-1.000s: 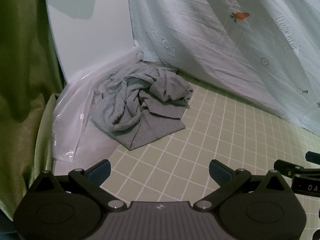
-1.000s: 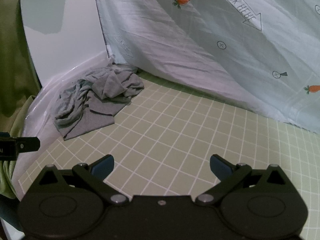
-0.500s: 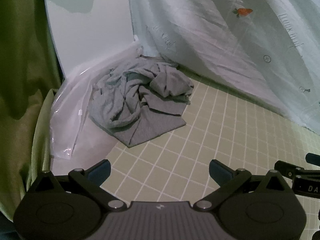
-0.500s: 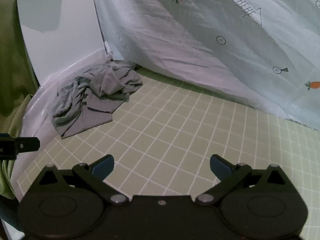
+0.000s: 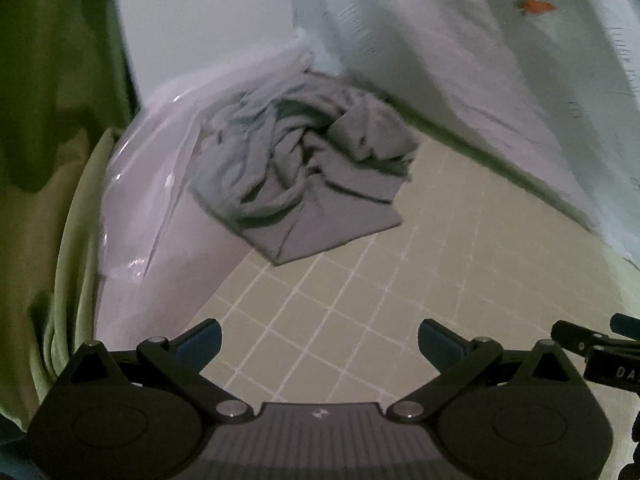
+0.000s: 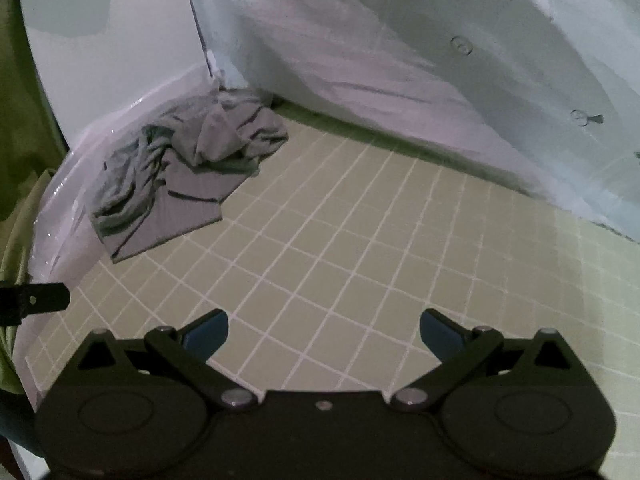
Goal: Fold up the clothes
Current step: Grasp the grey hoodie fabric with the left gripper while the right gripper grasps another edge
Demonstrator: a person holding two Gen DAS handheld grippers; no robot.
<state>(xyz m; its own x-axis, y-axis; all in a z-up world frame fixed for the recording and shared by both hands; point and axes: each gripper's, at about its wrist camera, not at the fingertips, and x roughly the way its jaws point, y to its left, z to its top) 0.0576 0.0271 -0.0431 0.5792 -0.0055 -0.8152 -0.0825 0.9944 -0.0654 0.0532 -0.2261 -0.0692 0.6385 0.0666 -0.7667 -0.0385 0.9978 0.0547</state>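
A crumpled grey garment (image 5: 312, 176) lies in a heap at the far left corner of the green checked mat (image 5: 360, 312); it also shows in the right wrist view (image 6: 192, 172). My left gripper (image 5: 318, 346) is open and empty, above the mat, short of the garment. My right gripper (image 6: 324, 330) is open and empty, further right and back from the garment. The right gripper's edge shows in the left wrist view (image 5: 600, 344). Part of the left gripper shows in the right wrist view (image 6: 36, 300).
A clear plastic bag (image 5: 152, 184) lies under and left of the garment. A pale printed sheet (image 5: 480, 60) hangs behind the mat. Green fabric (image 5: 48, 120) hangs at the left. A white wall panel (image 6: 112, 40) stands behind the corner.
Both grippers have moved forward toward the grey garment, which looks larger in both views. Both stay open and empty. The garment has not moved.
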